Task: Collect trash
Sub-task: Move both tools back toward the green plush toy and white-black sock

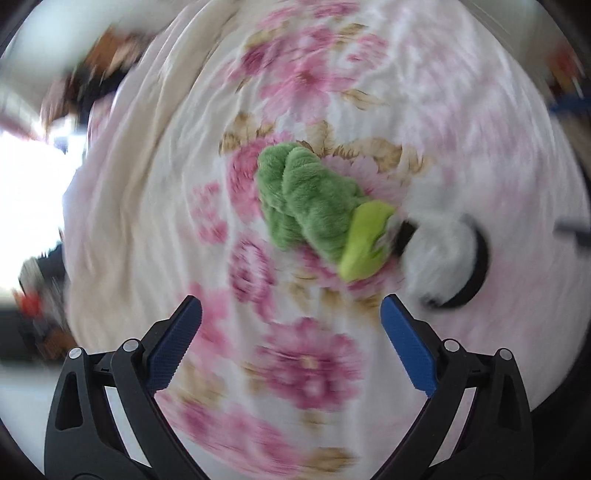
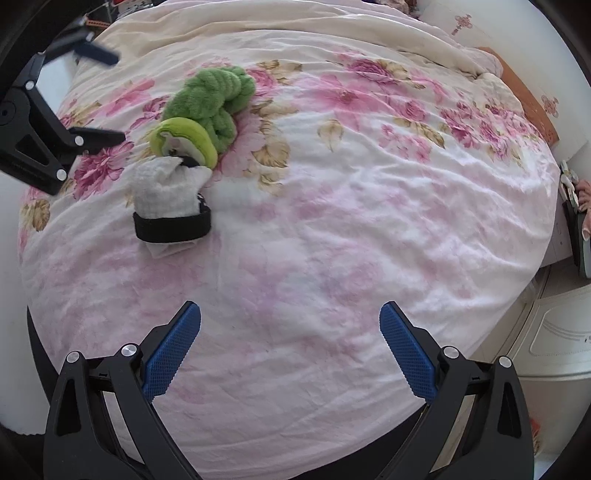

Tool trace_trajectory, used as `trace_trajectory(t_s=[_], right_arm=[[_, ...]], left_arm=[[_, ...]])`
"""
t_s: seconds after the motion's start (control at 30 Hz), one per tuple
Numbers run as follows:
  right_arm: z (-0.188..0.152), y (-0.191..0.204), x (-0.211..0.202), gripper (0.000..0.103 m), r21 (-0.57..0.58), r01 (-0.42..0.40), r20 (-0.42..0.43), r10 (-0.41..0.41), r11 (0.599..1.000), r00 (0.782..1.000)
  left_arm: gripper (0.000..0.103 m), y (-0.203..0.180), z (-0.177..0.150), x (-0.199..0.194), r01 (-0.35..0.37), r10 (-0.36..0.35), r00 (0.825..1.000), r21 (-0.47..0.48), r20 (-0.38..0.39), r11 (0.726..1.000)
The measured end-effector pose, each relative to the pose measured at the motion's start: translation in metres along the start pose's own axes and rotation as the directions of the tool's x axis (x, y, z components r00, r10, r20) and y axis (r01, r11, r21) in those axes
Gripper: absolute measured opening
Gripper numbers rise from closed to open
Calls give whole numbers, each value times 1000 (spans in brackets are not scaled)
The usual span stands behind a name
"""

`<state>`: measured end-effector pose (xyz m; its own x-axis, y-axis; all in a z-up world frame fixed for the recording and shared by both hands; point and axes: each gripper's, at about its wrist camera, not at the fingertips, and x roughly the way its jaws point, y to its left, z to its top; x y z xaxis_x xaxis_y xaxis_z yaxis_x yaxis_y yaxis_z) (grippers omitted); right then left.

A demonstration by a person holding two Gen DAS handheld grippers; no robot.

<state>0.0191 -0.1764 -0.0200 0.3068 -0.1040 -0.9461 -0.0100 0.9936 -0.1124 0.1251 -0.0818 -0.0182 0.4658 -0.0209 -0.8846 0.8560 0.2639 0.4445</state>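
A green plush toy (image 2: 212, 98) lies on the floral quilt (image 2: 351, 184), with a lime-green piece (image 2: 184, 138) at its near end. A crumpled white tissue wad (image 2: 166, 188) sits in a black-rimmed holder (image 2: 171, 227) beside it. The left wrist view is blurred and shows the plush (image 1: 306, 199) and the white wad (image 1: 439, 254) ahead of my left gripper (image 1: 291, 314), which is open and empty above the quilt. My right gripper (image 2: 290, 317) is open and empty over the quilt's near part. The left gripper also shows in the right wrist view (image 2: 103, 92), left of the plush.
The bed's cream blanket (image 2: 258, 26) is bunched at the far side. An orange headboard edge (image 2: 524, 96) and white wall are at the right. A white cabinet (image 2: 554, 339) stands at the lower right, with a person's hand (image 2: 585, 206) near it.
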Motion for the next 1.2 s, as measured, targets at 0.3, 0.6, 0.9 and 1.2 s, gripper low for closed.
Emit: trace_trajectory(t_s=[0.3, 0.6, 0.9, 1.2], right_arm=[[14, 20, 14, 93, -11, -77, -26, 76, 997, 997], [23, 11, 29, 93, 5, -127, -39, 127, 992, 991], [48, 7, 45, 93, 0, -200, -37, 200, 980, 979], [51, 0, 40, 93, 115, -235, -68, 243, 965, 968]], left_arm=[[96, -6, 2, 16, -71, 38, 995, 392, 92, 917], [96, -13, 26, 30, 27, -100, 986, 473, 131, 881], [97, -2, 38, 40, 183, -280, 955, 544, 101, 819], [97, -11, 34, 39, 280, -362, 931, 719, -43, 636]])
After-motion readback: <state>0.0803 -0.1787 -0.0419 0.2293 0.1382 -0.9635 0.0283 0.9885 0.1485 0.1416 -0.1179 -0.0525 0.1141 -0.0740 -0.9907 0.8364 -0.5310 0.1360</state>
